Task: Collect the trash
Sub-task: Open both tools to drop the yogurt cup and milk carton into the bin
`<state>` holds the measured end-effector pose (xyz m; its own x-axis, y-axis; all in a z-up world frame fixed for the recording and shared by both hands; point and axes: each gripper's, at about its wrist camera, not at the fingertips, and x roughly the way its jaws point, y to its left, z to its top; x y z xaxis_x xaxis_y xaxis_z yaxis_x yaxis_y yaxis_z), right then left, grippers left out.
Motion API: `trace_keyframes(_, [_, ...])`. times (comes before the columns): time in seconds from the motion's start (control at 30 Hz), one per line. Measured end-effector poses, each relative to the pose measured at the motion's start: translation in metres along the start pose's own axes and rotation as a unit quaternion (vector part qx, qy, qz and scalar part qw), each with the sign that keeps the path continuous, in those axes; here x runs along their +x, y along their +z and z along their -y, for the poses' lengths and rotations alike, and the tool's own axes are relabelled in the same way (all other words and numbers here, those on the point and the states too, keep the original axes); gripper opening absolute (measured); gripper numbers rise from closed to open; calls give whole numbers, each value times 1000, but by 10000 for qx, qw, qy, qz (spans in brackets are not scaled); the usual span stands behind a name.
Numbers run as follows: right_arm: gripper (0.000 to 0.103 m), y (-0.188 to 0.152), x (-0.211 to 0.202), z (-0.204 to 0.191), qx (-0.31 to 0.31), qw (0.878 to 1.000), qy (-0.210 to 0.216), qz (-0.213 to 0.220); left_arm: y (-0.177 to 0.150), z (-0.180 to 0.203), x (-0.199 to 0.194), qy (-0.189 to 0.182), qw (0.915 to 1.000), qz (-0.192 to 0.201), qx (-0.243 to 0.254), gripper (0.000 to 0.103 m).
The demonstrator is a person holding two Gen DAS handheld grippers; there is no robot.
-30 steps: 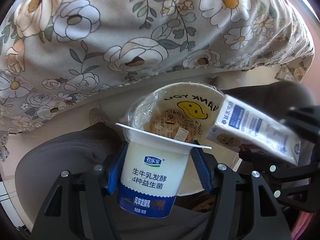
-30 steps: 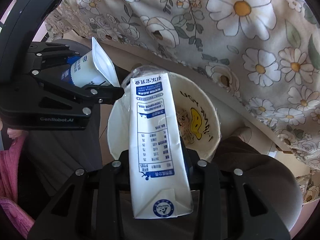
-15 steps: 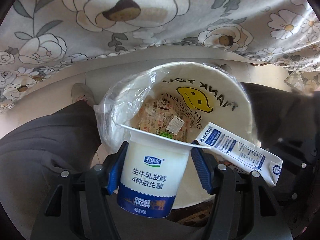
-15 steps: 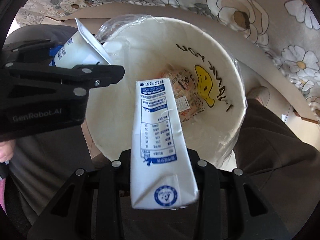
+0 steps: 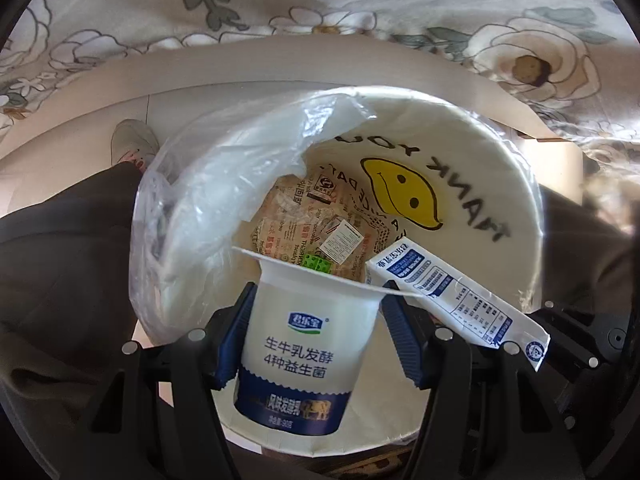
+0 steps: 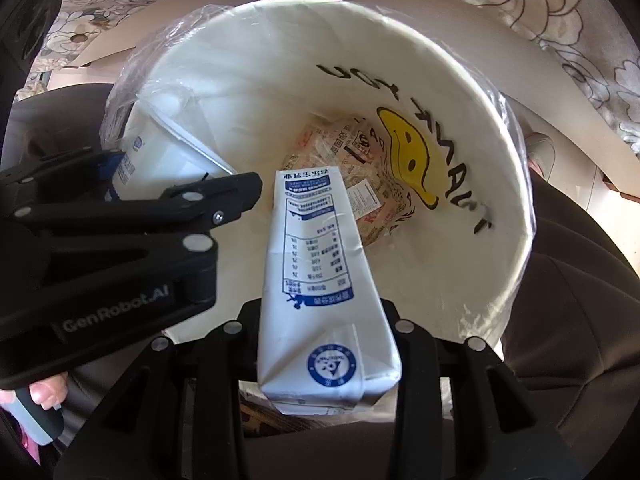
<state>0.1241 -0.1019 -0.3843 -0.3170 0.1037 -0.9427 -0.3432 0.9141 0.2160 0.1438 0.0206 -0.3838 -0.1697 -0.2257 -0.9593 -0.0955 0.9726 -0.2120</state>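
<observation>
My left gripper [image 5: 316,336] is shut on a white and blue yoghurt cup [image 5: 304,360], its blue pads pressed on both sides, rim pointing down into the bin. A white round trash bin [image 5: 460,128] with a clear liner and a yellow smiley face [image 5: 400,196] sits right below. My right gripper [image 6: 324,332] is shut on a white and blue milk carton [image 6: 316,280], held lengthwise over the bin's [image 6: 280,40] mouth. The carton [image 5: 456,296] shows at the right in the left wrist view; the cup [image 6: 160,152] at the left in the right wrist view. Printed wrappers [image 5: 316,224] lie at the bottom.
A flowered cloth [image 5: 360,0] hangs beyond the bin over a pale edge. A person's dark trouser legs [image 5: 60,260] flank the bin on both sides, with a shoe [image 5: 132,144] on the floor at the left. A hand [image 6: 44,392] holds the left gripper's handle.
Both grippers have dropped towards the bin, which now fills both views. The cup and carton stay gripped and have come over the bin's mouth. The flowered cloth has slid to the top edge.
</observation>
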Motion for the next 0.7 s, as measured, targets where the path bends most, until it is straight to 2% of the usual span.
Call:
trace_keyframes(0.27, [37, 5, 9, 3, 82, 9998, -89, -152, 7, -1, 12, 96, 9999, -75, -58, 65])
trace_keyframes(0.33, [43, 8, 13, 1, 51, 9997, -170, -173, 8, 0, 13, 130, 9998, -88, -80, 65])
trace_keyframes(0.47, [49, 8, 12, -1, 50, 9997, -180, -158, 8, 2, 13, 61, 9999, -131, -59, 78])
trace_keyframes(0.7, [50, 9, 8, 2, 143, 9998, -85, -147, 6, 7, 12, 75, 9998, -145, -62, 79])
